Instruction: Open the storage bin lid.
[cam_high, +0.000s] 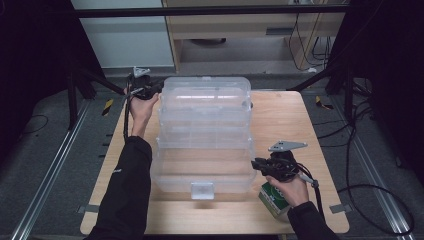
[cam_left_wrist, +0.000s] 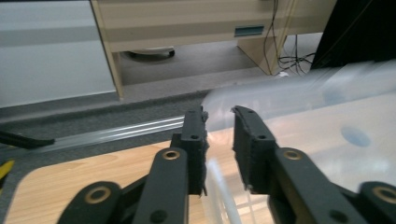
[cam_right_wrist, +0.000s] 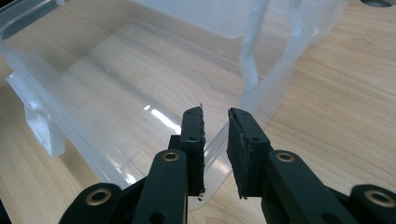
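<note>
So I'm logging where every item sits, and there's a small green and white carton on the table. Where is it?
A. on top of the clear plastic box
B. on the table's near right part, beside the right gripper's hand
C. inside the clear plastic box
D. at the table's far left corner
B: the high view shows the green and white carton on the wooden table, outside the clear tiered plastic box, just under the hand holding the right gripper.
</note>
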